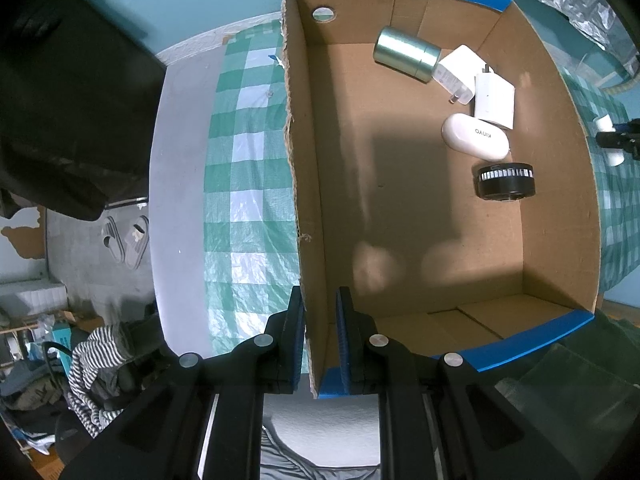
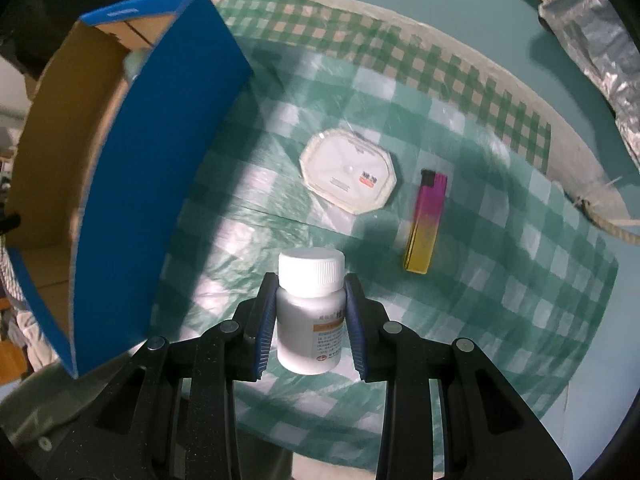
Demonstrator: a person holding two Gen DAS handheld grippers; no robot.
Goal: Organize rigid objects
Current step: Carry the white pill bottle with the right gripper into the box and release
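- A white pill bottle [image 2: 310,312] is held between the fingers of the right gripper [image 2: 311,312], the blue pads pressed against its sides just below the ribbed cap, cap pointing forward.
- The bottle appears lifted clear of the green checked cloth on the tabletop [image 2: 500,280], though contact beneath it cannot be confirmed.
- Ahead of the right fingers, a white octagonal case [image 2: 348,170] and a pink-and-yellow lighter [image 2: 426,222] are seen lying on the cloth, apart from each other.
- To the left of the right fingers stands the cardboard box [image 2: 160,160] with its blue outer wall.
- The fingers of the left gripper [image 1: 320,340] are set narrowly astride the box's near-left wall [image 1: 298,160], seemingly steadying it; a firm clamp cannot be confirmed.
- Ahead and to the right of the left fingers, inside the box, a metal tin [image 1: 406,52], two white chargers [image 1: 474,84], a white oval case [image 1: 476,136] and a black round part [image 1: 506,180] are already gathered.
- The step in hand is judged to be the carrying of the bottle to the box.
- Next, the bottle must be lifted over the blue wall, lowered onto bare cardboard, and only then released.
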